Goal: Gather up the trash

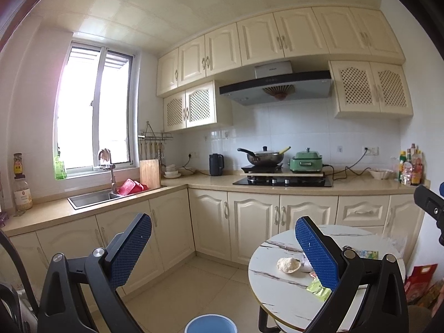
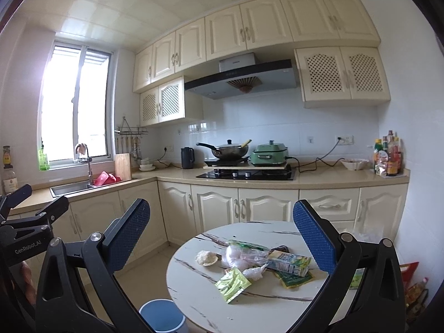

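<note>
Sitting on the round marble table (image 2: pixel 194 291): the trash pile, mid-table. It has a green wrapper (image 2: pixel 232 284) nearest, a crumpled plastic bag (image 2: pixel 244 258) behind it, a drink carton (image 2: pixel 290 262) to the right, and a round cracker (image 2: pixel 206 258) to the left. A blue bin (image 2: pixel 162 316) stands on the floor just left of the table's near edge. Left gripper (image 1: pixel 222 252) and right gripper (image 2: pixel 222 238) both hover above, jaws spread wide, holding nothing. Stove with a wok (image 2: pixel 229 151) sits far back.
</note>
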The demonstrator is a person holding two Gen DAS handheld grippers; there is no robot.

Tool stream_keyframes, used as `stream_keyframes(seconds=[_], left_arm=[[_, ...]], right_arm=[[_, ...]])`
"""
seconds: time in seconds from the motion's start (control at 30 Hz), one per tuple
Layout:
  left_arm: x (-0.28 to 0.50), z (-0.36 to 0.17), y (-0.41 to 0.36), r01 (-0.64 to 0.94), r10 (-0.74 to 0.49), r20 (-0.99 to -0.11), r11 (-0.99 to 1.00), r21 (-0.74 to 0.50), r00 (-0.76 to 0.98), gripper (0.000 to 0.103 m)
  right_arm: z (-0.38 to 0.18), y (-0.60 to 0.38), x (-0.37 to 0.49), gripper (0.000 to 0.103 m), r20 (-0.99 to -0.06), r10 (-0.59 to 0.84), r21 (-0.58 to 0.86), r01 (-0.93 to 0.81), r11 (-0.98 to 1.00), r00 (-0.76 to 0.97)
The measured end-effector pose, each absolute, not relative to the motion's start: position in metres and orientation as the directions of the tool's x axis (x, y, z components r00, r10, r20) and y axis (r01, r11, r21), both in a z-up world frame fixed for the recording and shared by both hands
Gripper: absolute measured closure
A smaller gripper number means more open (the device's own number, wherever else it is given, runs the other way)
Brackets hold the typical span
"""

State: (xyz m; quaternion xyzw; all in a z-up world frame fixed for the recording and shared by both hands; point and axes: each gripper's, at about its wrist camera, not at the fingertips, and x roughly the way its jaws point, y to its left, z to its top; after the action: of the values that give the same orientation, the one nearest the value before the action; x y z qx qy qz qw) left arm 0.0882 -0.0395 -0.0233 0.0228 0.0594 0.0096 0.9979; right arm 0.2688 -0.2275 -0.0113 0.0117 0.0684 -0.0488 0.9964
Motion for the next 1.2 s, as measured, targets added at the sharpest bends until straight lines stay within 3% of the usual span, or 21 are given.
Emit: stream_keyframes(seconds=[0.27,0.53,0.73,1.1,1.2], left_arm=[[0.176,-0.042,-0.07,0.034,-0.017,-0.235,0.997,0.069,0.972,0.001],[0.29,-0.089,-0.145,0.221,-0.153,-0.476,0.971,0.09,0.866,0.001],[0.353,-0.121,-0.199,0.35,-0.215,-0.6,0.93,0.115,0.77,0.001],[0.48,-0.149,-0.269,0.385,-0.168,-0.687,0.906,0.174,0.707,0.002],[0.513,-0.153,-0.282,0.373,-0.166,-0.692,0.914,0.159,0.702,0.011]], right_arm=[[-0.049,-0.28,0.313,0.0,-0.251,-0.164,0.043,0.18,0.983,0.954],[-0.125,-0.341,0.364,0.0,-0.459,-0.21,0.04,0.257,0.966,0.863],[-0.178,-0.382,0.387,0.0,-0.577,-0.21,0.041,0.285,0.957,0.789],[-0.218,-0.427,0.407,0.0,-0.641,-0.192,0.062,0.299,0.952,0.743],[-0.223,-0.434,0.423,0.0,-0.653,-0.141,0.053,0.23,0.972,0.744]])
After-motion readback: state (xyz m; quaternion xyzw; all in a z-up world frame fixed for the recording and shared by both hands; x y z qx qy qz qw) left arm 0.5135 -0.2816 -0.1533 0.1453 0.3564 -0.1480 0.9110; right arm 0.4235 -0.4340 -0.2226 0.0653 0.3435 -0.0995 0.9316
